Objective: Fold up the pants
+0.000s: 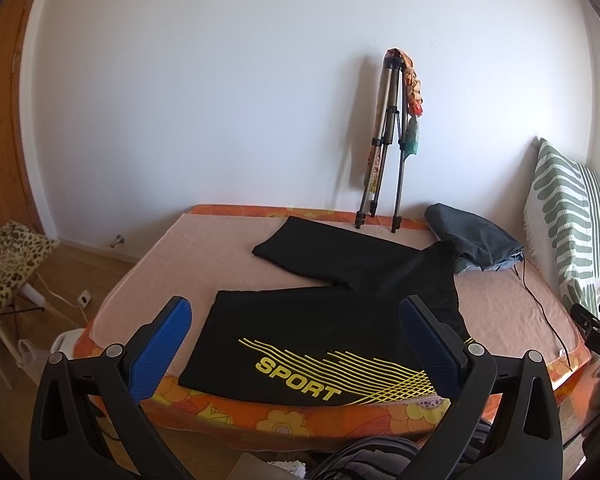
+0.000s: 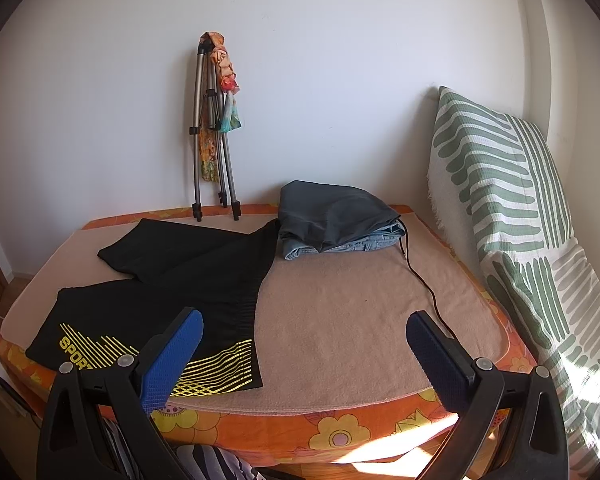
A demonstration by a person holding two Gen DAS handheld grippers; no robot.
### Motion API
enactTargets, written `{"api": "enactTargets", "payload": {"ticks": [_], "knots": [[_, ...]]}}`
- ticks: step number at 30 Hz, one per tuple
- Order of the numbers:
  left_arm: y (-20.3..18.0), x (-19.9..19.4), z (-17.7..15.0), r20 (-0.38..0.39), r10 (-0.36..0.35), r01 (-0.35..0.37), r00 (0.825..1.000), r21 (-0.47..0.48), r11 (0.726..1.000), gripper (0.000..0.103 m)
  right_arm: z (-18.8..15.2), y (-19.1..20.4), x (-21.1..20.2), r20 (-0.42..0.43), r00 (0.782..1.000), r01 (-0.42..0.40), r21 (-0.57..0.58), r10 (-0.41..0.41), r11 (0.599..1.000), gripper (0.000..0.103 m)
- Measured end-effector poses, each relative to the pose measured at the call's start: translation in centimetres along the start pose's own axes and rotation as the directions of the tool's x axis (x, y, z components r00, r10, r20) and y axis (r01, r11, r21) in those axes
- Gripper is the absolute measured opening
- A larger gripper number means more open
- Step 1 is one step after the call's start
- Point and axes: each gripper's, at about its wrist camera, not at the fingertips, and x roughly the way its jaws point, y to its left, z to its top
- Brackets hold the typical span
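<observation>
Black sport pants (image 1: 320, 320) with a yellow "SPORT" print lie spread flat on the bed, the two legs splayed to the left, the waistband to the right. They also show in the right wrist view (image 2: 168, 284) at the left. My left gripper (image 1: 296, 320) is open and empty, held above the bed's near edge over the printed leg. My right gripper (image 2: 304, 332) is open and empty, held near the front edge, to the right of the waistband.
The bed has a pink towel cover (image 2: 360, 312) over an orange floral mattress (image 2: 340, 432). Folded grey and denim clothes (image 2: 336, 216) lie at the back. A black cable (image 2: 424, 288) runs across. A tripod (image 2: 212, 132) leans on the wall. A striped cushion (image 2: 512, 208) stands at the right.
</observation>
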Motion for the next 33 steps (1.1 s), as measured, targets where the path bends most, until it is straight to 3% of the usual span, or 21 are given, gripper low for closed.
{"api": "enactTargets", "payload": {"ticks": [33], "knots": [[-0.30,-0.13,0.48,-0.006,-0.003,0.003,1.000,0.004,1.000,0.103,-0.30,0.10,0.18,-0.005,1.000,-0.006,0.004,0.006,1.000,0.103]]}}
